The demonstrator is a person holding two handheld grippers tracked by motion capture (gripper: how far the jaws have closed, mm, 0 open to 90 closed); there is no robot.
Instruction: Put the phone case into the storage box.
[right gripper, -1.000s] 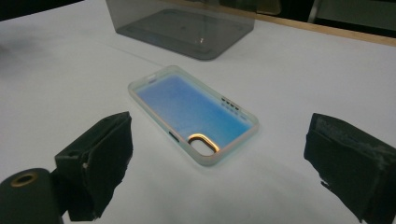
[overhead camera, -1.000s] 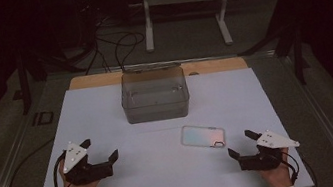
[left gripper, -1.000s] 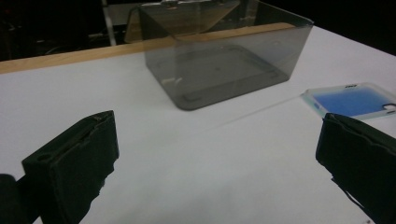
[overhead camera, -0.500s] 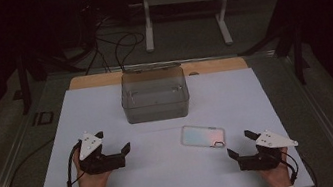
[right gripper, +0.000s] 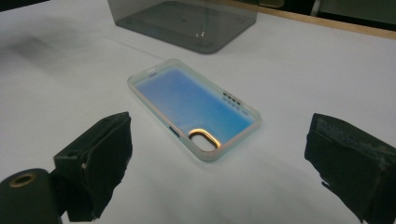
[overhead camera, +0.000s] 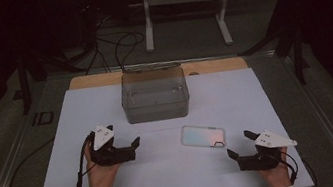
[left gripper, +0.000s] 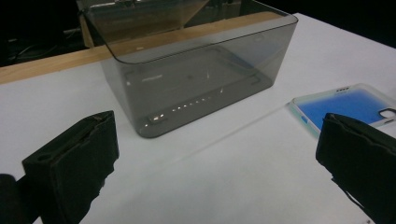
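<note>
The right gripper (overhead camera: 239,149) is hovering with its jaws spread wide and holding nothing, low over the white surface (overhead camera: 169,184) near its front right corner. The case (overhead camera: 202,136) is lying flat just ahead of it and a little to the left, apart from the jaws. In the right gripper view the case (right gripper: 194,108) is sitting between the two black jaws and beyond them, its long axis running on a slant away from the gripper, camera cutout at the near end. The left gripper (overhead camera: 132,147) is also standing wide and empty, aimed right toward the case, with a bare strip of surface between them. The two are lying about equally near; the right looks better lined up with the case's near end, so I judge it the likelier to reach. The bin (overhead camera: 155,95) is standing behind the case, well apart. The left gripper view is showing the bin (left gripper: 196,70) as see-through with nothing inside, and the case's (left gripper: 345,102) edge partly hidden behind a jaw.
</note>
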